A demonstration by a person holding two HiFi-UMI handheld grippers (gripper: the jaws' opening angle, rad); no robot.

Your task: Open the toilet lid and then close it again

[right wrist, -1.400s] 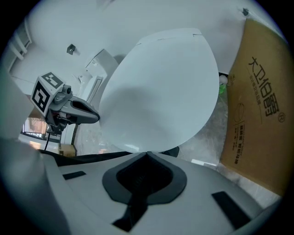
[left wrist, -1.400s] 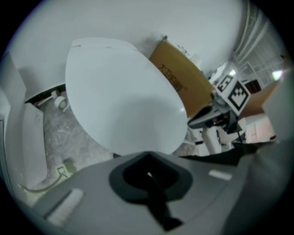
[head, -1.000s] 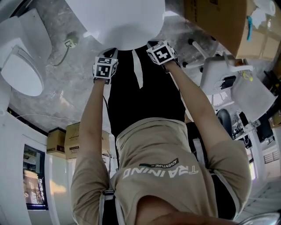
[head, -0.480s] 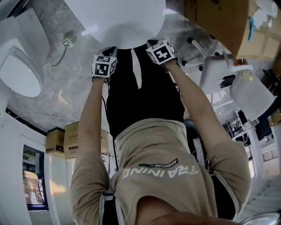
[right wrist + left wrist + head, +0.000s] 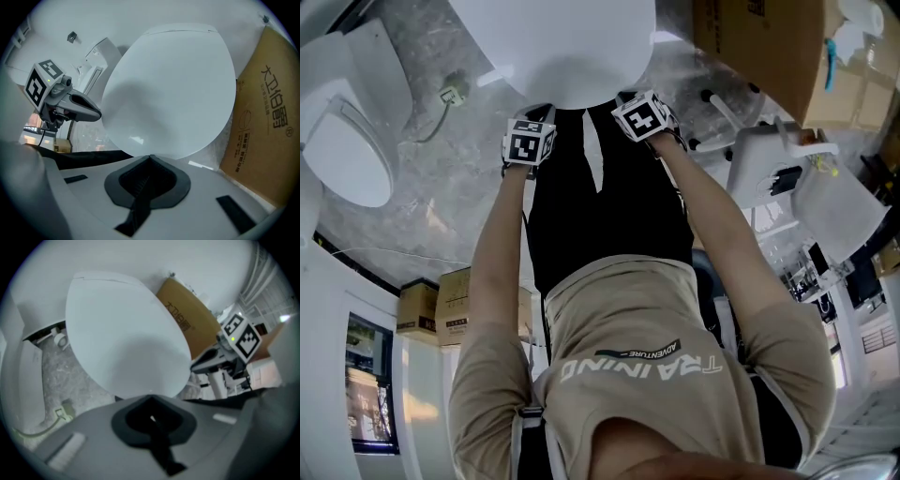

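Lid (image 5: 562, 42) sits at the far middle, with a box (image 5: 759, 47) on its right and another toilet (image 5: 347, 150) well left. Left claw (image 5: 150, 398) and right claw (image 5: 150, 157) are both closed, tips at its near rim.

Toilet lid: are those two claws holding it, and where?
Nothing is clamped. The left gripper and right gripper have jaws shut, tips at the front rim of the toilet lid.
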